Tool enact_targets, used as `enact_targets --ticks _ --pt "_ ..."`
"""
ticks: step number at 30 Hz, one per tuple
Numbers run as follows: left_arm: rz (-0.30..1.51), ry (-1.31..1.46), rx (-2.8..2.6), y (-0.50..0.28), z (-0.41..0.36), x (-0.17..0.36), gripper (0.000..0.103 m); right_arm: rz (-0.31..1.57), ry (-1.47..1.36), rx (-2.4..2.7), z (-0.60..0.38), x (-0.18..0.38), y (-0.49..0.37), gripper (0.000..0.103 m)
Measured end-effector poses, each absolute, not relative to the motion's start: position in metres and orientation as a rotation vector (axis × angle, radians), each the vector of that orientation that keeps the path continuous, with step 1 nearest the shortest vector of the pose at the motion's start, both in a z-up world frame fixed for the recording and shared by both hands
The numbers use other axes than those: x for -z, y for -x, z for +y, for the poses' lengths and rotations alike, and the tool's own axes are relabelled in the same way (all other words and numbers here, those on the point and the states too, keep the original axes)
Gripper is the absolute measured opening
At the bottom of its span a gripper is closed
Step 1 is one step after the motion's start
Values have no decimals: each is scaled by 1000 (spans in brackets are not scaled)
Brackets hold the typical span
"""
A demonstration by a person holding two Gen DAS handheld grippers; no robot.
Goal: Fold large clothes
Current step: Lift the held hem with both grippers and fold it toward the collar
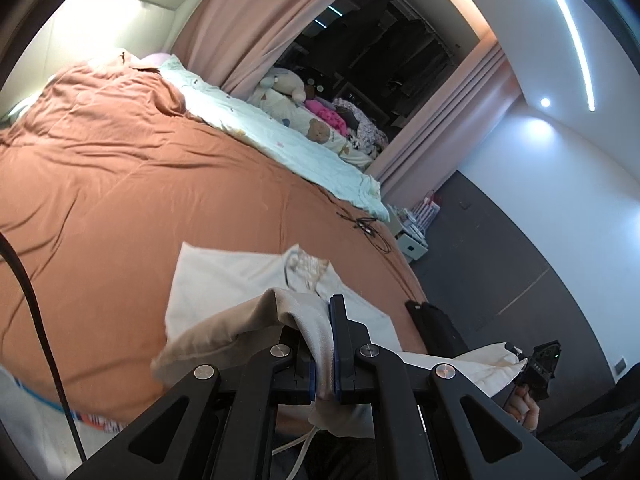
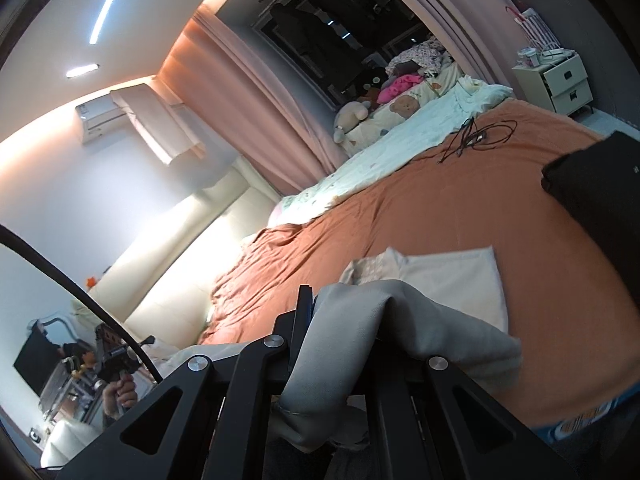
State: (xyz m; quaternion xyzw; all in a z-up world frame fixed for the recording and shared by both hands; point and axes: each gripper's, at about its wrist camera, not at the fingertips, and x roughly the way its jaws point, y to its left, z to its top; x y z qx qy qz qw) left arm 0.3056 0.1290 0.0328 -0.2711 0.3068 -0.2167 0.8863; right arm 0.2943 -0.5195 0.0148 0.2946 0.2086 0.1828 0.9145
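- Left hand-held gripper [image 1: 325,354]: jaws closed on a bunch of the beige garment [image 1: 224,280], cloth draped over the fingers and hanging below them
- Right hand-held gripper [image 2: 316,332]: jaws closed on another part of the same garment [image 2: 440,276]; grey-beige fabric spills over its right side
- Garment position: far part lies flat on the orange bedspread [image 1: 120,184], near edge is raised off the bed by both grips
- Nearby: black cable [image 2: 476,134] near the pale quilt [image 1: 280,136], well apart from the garment; dark folded item [image 2: 600,200] at the bed edge
- Step judged: lifting the near edge for a fold-over
- Next move calls for carrying both grips forward level and together, keeping the edge taut, then laying it onto the flat part
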Motion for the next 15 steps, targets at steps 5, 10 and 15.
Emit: enact_targets --ticks 5,10,15 --pt "672 533 413 -362 122 -28 6 456 -587 -328 -517 -16 -350 2" --pt "730 523 385 -418 114 -7 6 500 -598 -296 -511 -6 -400 2" --pt "783 520 359 -460 110 20 6 557 -619 -265 -502 9 -440 2"
